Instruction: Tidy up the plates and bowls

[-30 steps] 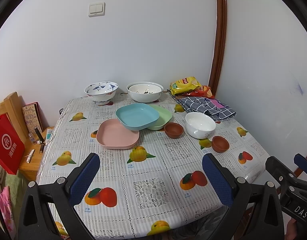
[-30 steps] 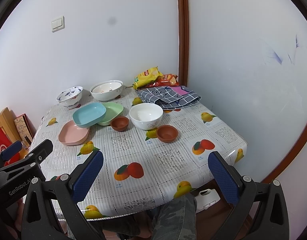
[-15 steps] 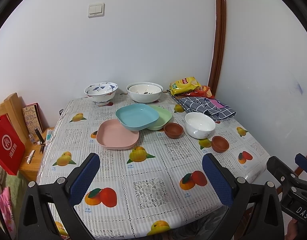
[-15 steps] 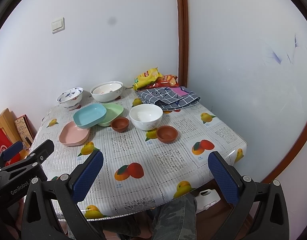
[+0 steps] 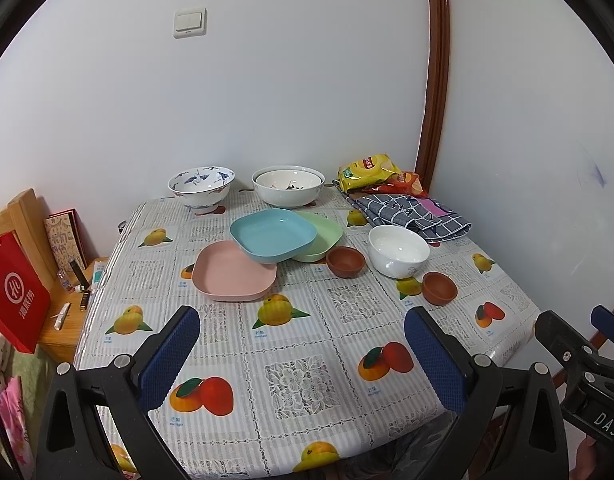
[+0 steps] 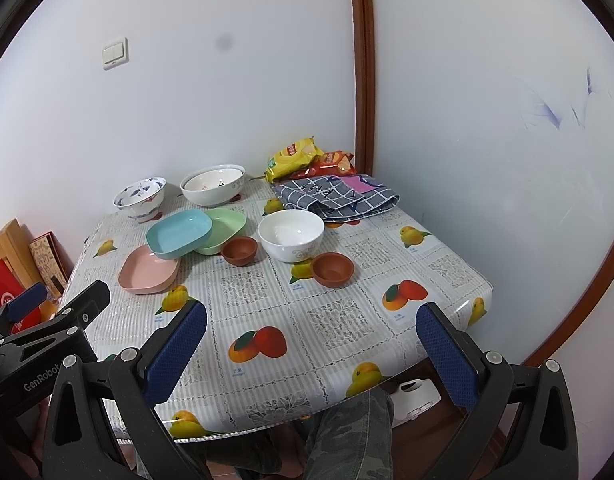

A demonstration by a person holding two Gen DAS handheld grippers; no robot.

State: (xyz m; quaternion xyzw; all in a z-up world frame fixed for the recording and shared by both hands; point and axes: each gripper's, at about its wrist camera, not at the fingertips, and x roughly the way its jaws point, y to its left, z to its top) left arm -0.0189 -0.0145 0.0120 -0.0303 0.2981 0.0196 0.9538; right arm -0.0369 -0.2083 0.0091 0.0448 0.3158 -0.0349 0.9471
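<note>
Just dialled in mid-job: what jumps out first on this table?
Three pastel square plates overlap at mid-table: the blue plate rests tilted on the pink plate and the green plate. Right of them stands a white bowl between two small brown bowls, with two larger bowls by the back wall. The left gripper and right gripper hover open at the near edge, holding nothing.

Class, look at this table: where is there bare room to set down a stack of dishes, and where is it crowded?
Free: the near half of the table, before the pink plate and brown cups. Crowded: the middle and the far edge.
</note>
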